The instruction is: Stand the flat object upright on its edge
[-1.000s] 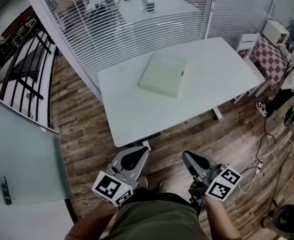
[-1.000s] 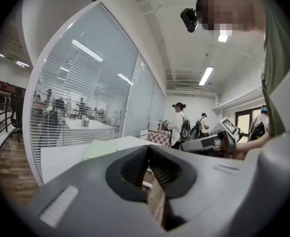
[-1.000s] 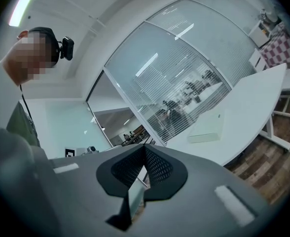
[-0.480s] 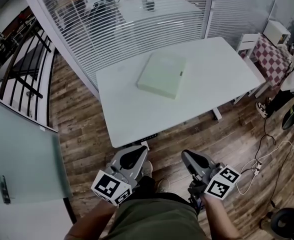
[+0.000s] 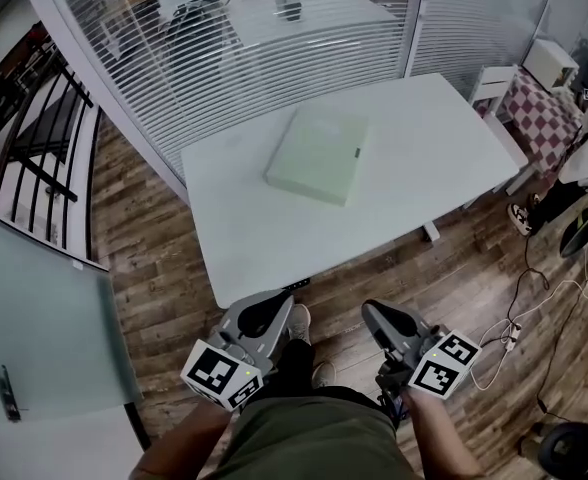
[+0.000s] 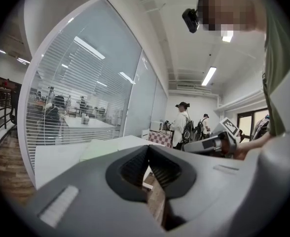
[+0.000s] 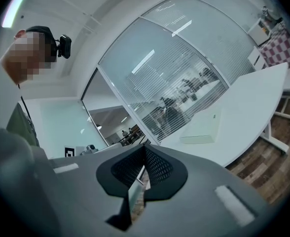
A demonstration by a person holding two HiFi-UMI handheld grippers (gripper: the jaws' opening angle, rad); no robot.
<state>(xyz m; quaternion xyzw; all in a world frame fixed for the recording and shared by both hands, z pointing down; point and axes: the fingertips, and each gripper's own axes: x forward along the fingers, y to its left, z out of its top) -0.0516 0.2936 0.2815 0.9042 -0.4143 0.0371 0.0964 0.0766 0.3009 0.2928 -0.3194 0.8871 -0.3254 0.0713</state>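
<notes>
A pale green flat box (image 5: 317, 155) is shown lying flat near the centre of the white worktop (image 5: 424, 138), at 12 o'clock from the grippers. The left gripper (image 5: 271, 313) and right gripper (image 5: 378, 317) are held over the wooden floor (image 5: 154, 258), apart from the worktop, at 7 and 5 o'clock. The jaws of each are closed together, with nothing gripped.

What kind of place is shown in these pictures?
Probably an office or lab room: a glass wall with blinds, a white desk holding a pale flat box, and another table behind the glass.
</notes>
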